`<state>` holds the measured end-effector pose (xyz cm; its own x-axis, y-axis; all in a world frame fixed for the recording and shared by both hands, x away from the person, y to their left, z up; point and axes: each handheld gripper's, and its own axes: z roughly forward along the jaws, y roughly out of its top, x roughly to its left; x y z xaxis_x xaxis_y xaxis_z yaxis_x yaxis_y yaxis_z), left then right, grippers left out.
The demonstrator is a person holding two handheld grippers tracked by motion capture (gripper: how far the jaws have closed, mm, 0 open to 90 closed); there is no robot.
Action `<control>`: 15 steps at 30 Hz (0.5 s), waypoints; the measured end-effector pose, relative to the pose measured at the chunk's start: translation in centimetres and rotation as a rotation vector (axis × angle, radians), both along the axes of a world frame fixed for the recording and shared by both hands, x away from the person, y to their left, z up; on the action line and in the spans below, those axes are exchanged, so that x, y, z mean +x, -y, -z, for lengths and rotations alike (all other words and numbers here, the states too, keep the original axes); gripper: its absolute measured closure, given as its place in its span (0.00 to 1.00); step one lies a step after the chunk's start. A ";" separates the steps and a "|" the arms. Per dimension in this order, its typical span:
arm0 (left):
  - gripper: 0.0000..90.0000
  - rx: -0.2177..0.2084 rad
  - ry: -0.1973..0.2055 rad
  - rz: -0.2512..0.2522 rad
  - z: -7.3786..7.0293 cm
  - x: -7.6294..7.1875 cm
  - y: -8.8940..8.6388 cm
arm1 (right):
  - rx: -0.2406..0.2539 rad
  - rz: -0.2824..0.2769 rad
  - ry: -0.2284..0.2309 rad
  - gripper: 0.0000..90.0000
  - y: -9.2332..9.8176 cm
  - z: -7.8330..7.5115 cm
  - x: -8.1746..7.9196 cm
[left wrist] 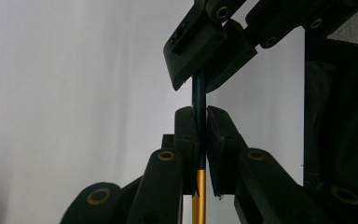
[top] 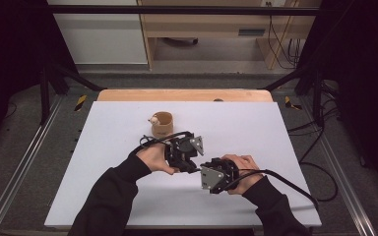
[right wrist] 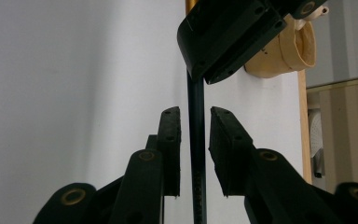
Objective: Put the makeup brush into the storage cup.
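Your left tongs (top: 193, 164) and right tongs (top: 197, 168) meet tip to tip over the middle of the white surface (top: 103, 162), each held in one of your hands. Between them runs a thin pen-like rod (left wrist: 199, 121), dark blue along most of its length with a gold section (left wrist: 198, 200) at one end.

In the left gripper view, your left tongs (left wrist: 200, 135) are clamped narrow on the rod: both pads press its dark shaft, and the gold section lies below the pads, toward the gripper body. The right tongs (left wrist: 205, 70) reach in from the top of that view, around the far end of the same shaft.

In the right gripper view, your right tongs (right wrist: 193, 140) stand narrow around the rod (right wrist: 196, 154), with a slim gap visible on each side of the shaft; the pads do not press it. The left tongs (right wrist: 228, 42) hold the rod's upper part there.

A tan cup (top: 162, 124) with a small white object (top: 153, 119) at its rim stands on the surface beyond your hands, apart from both tongs.
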<state>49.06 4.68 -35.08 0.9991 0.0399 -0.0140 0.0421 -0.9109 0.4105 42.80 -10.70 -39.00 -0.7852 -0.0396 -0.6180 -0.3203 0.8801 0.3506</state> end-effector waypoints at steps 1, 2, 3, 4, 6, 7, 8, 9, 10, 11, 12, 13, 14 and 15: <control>0.92 0.002 -0.001 -0.001 0.0 0.0 0.0 | 0.001 0.000 -0.002 0.84 0.0 0.0 0.0; 0.92 0.004 -0.003 0.000 0.0 0.0 0.1 | 0.001 -0.001 -0.003 0.84 0.0 0.0 0.0; 0.92 0.005 -0.002 0.001 0.0 0.0 0.1 | 0.002 -0.001 -0.003 0.85 0.0 0.0 0.0; 0.92 0.007 -0.003 0.002 0.1 0.0 0.1 | 0.003 -0.002 -0.003 0.86 0.0 0.0 0.0; 0.92 0.006 -0.006 0.003 0.1 0.0 0.1 | 0.004 -0.001 -0.005 0.87 0.0 0.0 0.0; 0.92 0.006 -0.006 0.003 0.1 0.0 0.1 | 0.004 -0.001 -0.005 0.87 0.0 0.0 0.0; 0.92 0.005 -0.006 0.004 0.1 0.0 0.1 | 0.004 -0.002 -0.010 0.88 0.0 0.0 0.0; 0.92 0.004 -0.008 0.005 0.0 0.0 0.1 | 0.004 -0.002 -0.012 0.88 0.0 0.0 0.0; 0.92 0.003 -0.009 0.006 0.0 0.0 0.1 | 0.005 -0.003 -0.014 0.89 0.0 0.0 0.0; 0.92 0.004 -0.011 0.007 0.0 0.0 0.1 | 0.006 -0.003 -0.015 0.89 0.0 0.0 0.0; 0.92 0.005 -0.011 0.007 0.0 0.0 0.2 | 0.007 -0.004 -0.015 0.90 0.0 0.0 0.0; 0.92 0.005 -0.011 0.008 0.0 0.0 0.2 | 0.007 -0.005 -0.014 0.90 0.0 0.0 0.0; 0.92 0.006 -0.012 0.008 0.0 0.0 0.2 | 0.008 -0.009 -0.016 0.92 0.0 0.0 0.0; 0.92 0.006 -0.012 0.009 0.0 0.0 0.1 | 0.007 -0.006 -0.021 0.92 0.0 0.0 0.0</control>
